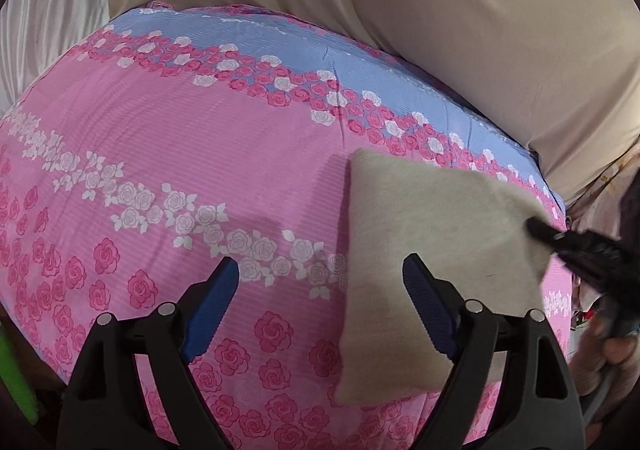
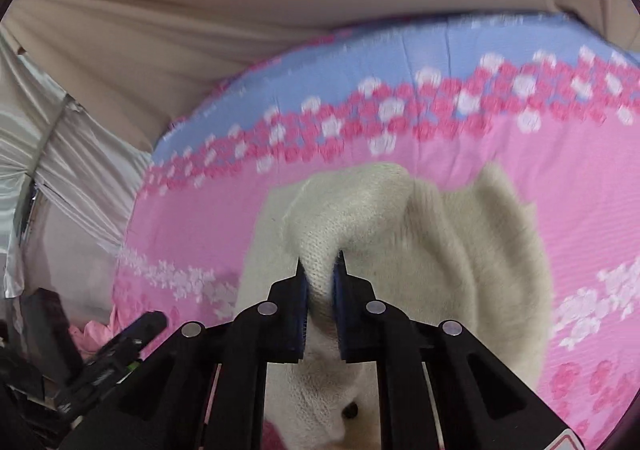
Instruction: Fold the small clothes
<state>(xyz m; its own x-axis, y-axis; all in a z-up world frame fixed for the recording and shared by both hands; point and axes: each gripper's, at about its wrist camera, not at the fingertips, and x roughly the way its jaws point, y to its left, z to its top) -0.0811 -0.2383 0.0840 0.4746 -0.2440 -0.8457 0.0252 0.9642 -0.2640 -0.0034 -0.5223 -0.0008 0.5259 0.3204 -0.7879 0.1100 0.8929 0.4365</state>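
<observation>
Right tool [image 2: 320, 270]: blue pads [image 2: 301, 314] pinched tight on a bunched fold of the cream knit garment [image 2: 460, 250], lifting that edge off the bed. Left tool [image 1: 320, 282]: jaws spread wide, gripping nothing, poised just above the garment's near left edge. Garment lies on the right part of the pink rose-print bedsheet [image 1: 160, 138], beige curtain [image 1: 440, 10] behind
</observation>
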